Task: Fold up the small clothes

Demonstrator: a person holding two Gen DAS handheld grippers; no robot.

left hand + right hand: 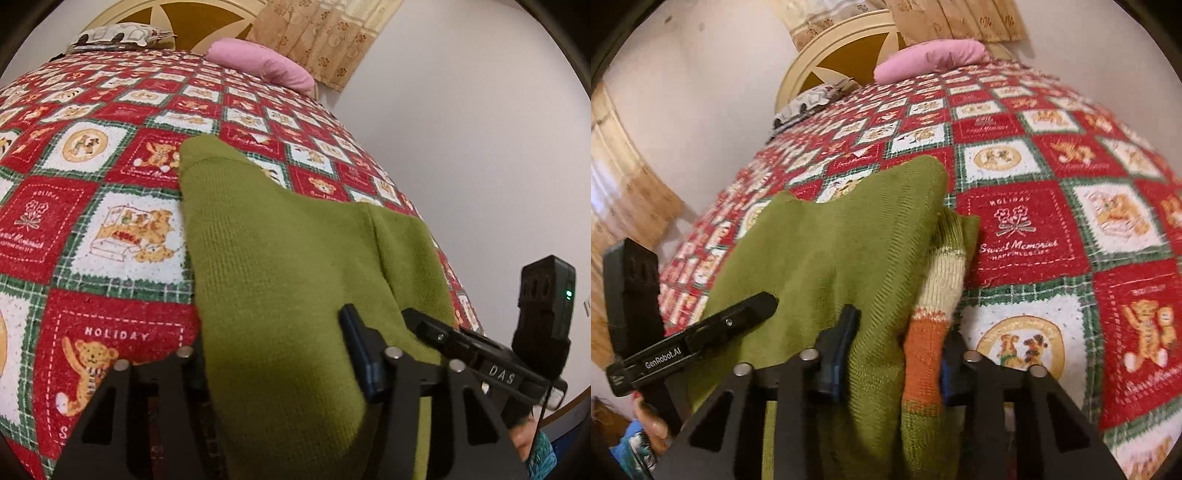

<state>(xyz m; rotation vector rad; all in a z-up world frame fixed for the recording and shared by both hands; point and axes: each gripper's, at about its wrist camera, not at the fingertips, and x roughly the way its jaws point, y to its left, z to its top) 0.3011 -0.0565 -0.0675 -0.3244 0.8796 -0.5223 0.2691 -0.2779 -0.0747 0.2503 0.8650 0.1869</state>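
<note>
One green knitted garment (pixel 280 258) lies at the near edge of one bed under one red-and-white checked bedspread (pixel 110 184). One striped sleeve (pixel 934 295), cream and orange, shows at the garment's side. Two pillows sit at the far edge: one pink (pixel 258 62), one patterned (pixel 118 35). Two grippers: left gripper (pixel 280 354), right gripper (pixel 897 347).
</note>
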